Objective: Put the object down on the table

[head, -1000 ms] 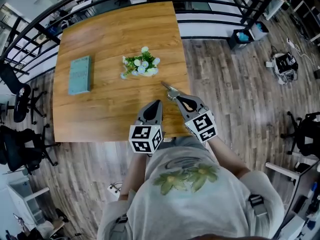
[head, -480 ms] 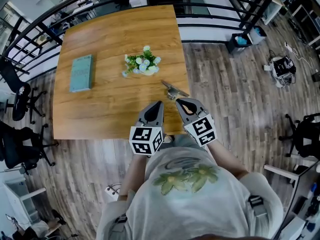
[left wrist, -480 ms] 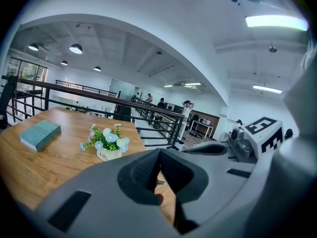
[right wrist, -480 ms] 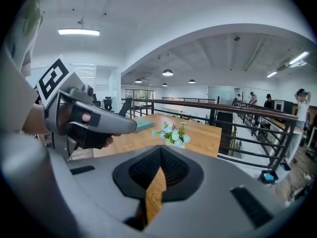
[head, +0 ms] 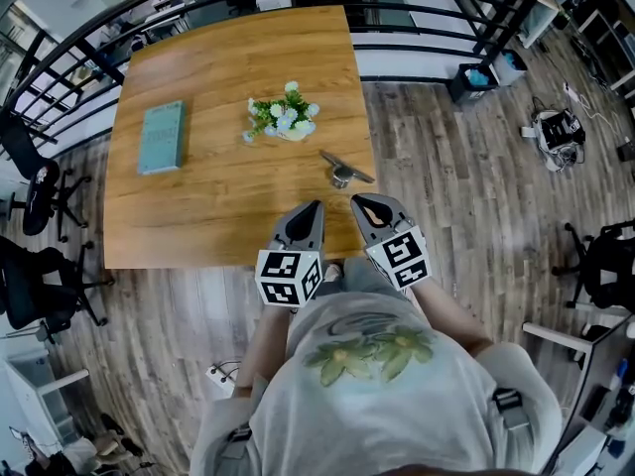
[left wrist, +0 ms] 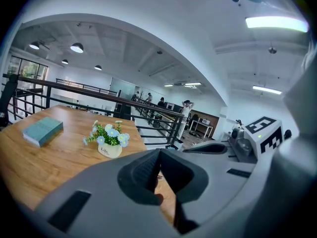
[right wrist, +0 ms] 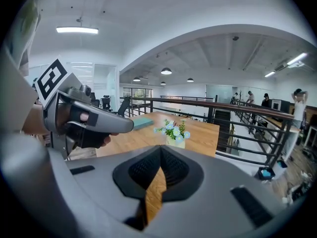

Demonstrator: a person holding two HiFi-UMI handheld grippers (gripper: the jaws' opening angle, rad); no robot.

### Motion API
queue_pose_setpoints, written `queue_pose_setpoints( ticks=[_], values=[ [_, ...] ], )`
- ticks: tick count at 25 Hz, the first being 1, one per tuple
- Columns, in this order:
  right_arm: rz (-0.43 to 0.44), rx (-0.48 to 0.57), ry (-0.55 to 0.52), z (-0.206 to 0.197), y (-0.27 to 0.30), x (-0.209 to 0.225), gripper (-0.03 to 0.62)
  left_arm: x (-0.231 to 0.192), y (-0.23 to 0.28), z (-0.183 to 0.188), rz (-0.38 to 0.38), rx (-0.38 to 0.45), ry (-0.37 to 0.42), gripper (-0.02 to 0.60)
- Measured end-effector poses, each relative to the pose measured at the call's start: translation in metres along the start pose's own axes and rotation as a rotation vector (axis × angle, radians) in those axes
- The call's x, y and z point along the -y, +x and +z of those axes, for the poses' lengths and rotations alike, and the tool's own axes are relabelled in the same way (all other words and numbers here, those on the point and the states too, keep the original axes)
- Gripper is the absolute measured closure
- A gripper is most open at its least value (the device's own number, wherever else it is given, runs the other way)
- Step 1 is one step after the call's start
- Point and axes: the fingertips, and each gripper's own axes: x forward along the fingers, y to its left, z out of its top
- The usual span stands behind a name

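Head view: object [head: 344,173] now lies on the counter [head: 218,216], near the 3 o'clock edge, touching neither tongs. A second ago the right tongs [head: 357,200] had their tip on it. They've since backed off toward 6 o'clock and sit near it without contact. Right gripper view: jaws pressed together, nothing between them, only counter wood beyond. Left tongs [head: 314,206] are likewise pressed together and empty, at 9 o'clock of the right pair. Flowers [head: 283,119] stand at 11 o'clock of the object, well apart. Book [head: 161,137] is farther out at 9 o'clock. Neither has shifted on the counter. I read the put-down as done: the object looks settled, with no sign of rolling toward the edge. I'd just keep the tongs clear.
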Motion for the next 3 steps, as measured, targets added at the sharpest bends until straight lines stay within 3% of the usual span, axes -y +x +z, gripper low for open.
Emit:
queue_pose_setpoints(
  ticks=[3],
  values=[
    [-0.005,0.002,0.001,-0.0016,-0.0017,-0.0035,0.588,-0.0002,-0.0031,-0.0044,-0.003,-0.003,-0.001,0.569]
  ],
)
